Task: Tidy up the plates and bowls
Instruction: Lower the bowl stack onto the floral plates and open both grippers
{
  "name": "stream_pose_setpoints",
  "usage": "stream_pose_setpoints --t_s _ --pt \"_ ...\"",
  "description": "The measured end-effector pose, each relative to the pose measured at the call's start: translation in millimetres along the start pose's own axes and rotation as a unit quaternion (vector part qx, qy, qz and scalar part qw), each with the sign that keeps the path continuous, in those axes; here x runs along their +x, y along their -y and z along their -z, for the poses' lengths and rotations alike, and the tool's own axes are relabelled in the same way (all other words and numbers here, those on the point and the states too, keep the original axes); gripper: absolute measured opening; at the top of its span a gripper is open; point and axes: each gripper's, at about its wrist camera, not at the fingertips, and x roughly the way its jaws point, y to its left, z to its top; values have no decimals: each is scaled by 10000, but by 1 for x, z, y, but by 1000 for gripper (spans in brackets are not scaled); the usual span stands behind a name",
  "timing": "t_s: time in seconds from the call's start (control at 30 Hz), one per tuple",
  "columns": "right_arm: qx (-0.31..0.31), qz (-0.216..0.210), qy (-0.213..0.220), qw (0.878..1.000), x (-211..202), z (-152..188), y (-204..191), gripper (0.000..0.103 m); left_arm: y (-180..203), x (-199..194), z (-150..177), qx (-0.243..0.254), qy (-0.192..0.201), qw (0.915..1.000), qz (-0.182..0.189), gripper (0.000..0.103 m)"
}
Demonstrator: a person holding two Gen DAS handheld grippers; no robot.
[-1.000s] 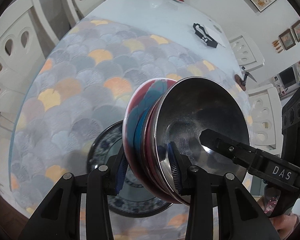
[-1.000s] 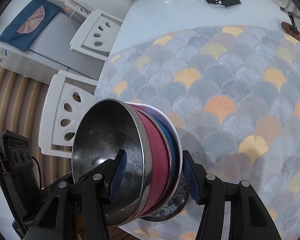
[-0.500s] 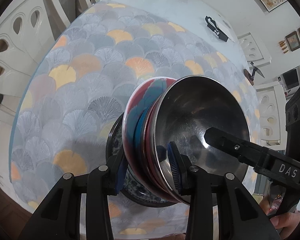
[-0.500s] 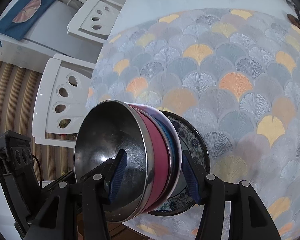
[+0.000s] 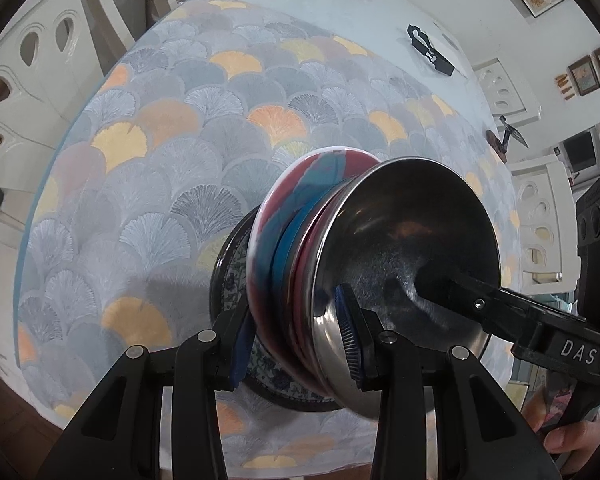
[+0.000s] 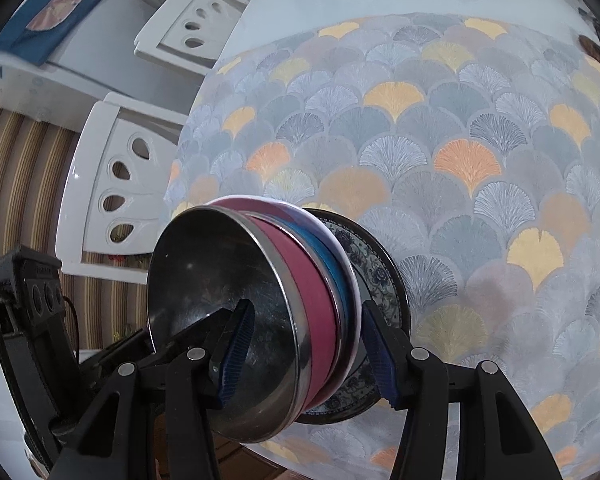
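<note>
A: Where's everything, biggest first?

B: The counter (image 5: 148,128) fills the frame; the patterned plate (image 6: 384,276) lies low-centre on it, and the bowl stack (image 5: 300,264) is just over it.

A: And the claws?

B: The left claw (image 5: 296,340) and right claw (image 6: 304,348) both clamp that stack. I'd lower it level and centred, then release both together.
</note>
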Motion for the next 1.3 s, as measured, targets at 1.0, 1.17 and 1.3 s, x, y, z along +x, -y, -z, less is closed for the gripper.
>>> stream_pose_setpoints --t_s 1.0,1.17,1.3 --pt "-1998 937 420 9744 2 68 -26 91 -6 -21 57 654 586 9903 -1080 102" --pt "-2062 947 517 9725 1 66 -31 91 -5 -22 54 732 628 9892 -1103 102" --pt "-2060 947 511 9726 1 66 -31 91 -4 -20 53 792 620 9883 -1142 102"
